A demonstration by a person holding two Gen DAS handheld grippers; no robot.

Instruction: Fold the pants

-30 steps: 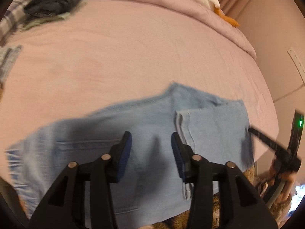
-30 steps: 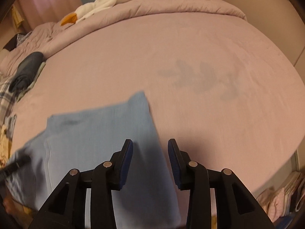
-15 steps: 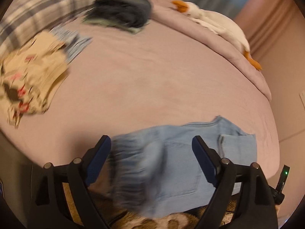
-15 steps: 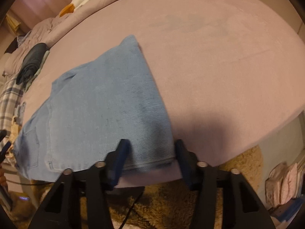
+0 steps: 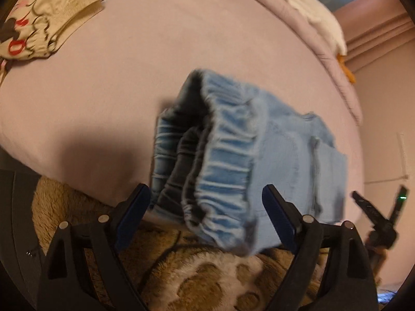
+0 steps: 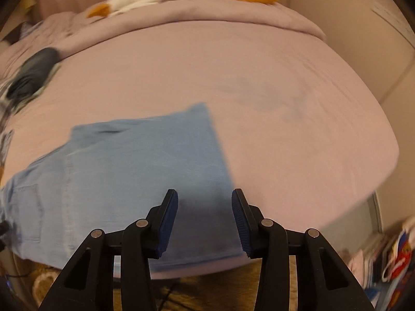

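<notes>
Both grippers — left [image 5: 206, 208], right [image 6: 205, 219] — fingers apart over denim pants [image 6: 135, 171] (no readable labels) on bed [image 6: 285, 83].

left gripper [image 5: 206, 204] spread wide, fingers level; right gripper [image 6: 205, 219] parted more narrowly, nothing clamped between its pads

Plush goose [image 5: 315, 18], printed cloth [image 5: 49, 23], perhaps dark clothes [image 6: 31, 70].
</notes>
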